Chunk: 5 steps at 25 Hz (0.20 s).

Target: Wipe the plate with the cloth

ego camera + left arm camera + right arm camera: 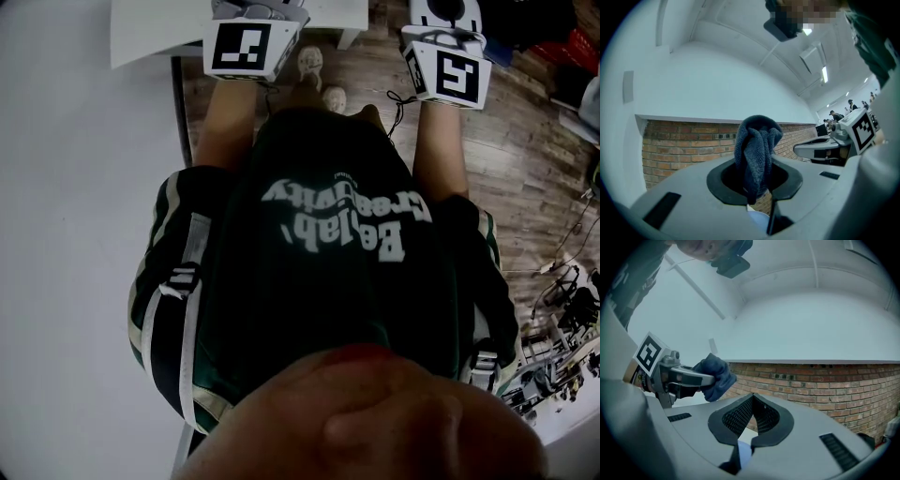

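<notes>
**A:** Where is the cloth right now?

**B:** In the left tool point(755, 183). Its jaws are clamped on a dark blue terry cloth point(757, 147), and the loose end bunches out of them toward twelve o'clock. In the right gripper view that bundle sits at about ten o'clock of the right tool point(752, 414), well apart from it.

**A:** And the right tool?

**B:** Closed with nothing in it. Its ribbed pads meet, and beyond them there is only the brick wall point(825, 385).

**A:** How will the cloth handle?

**B:** I judge it light, soft and floppy. It will fold and drag rather than push, so a thick pinched bunch like this one suits it, with the free wad left forward to do the wiping. The pile should not slip in the pads.

**A:** The plate?

**B:** It is in no view. I would expect one to be stiff, smooth and breakable, and to slide under a wipe. The empty tool could steady it at the rim.

**A:** Any containers?

**B:** None show, so there are no contents to report.
</notes>
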{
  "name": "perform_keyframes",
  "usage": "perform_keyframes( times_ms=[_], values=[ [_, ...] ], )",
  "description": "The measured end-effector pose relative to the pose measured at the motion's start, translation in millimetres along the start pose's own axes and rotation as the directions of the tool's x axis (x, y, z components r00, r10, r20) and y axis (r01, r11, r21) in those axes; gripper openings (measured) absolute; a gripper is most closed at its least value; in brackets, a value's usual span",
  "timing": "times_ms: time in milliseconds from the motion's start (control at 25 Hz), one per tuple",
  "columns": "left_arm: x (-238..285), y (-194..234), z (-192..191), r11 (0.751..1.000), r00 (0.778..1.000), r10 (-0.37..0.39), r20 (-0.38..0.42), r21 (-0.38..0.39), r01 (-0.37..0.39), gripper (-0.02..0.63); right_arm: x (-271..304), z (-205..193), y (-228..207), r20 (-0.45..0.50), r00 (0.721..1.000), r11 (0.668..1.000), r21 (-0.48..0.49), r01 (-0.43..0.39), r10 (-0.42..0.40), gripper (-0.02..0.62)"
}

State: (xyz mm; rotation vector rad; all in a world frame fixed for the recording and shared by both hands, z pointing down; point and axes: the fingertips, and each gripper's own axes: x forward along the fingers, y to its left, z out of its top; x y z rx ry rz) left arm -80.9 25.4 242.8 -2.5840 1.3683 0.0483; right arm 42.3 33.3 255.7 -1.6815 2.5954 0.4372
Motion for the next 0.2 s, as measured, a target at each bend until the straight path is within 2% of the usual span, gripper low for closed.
perform_keyframes(
  times_ms=[200],
  values=[
    [-13.8, 22.2, 12.7, 1.0, 1.0, 0.022, 0.013, -0.011, -0.022, 0.071, 10.4, 15.4, 17.3, 0.014, 1.0, 1.0, -0.004, -0.016, 0.016, -0.005]
  ],
)
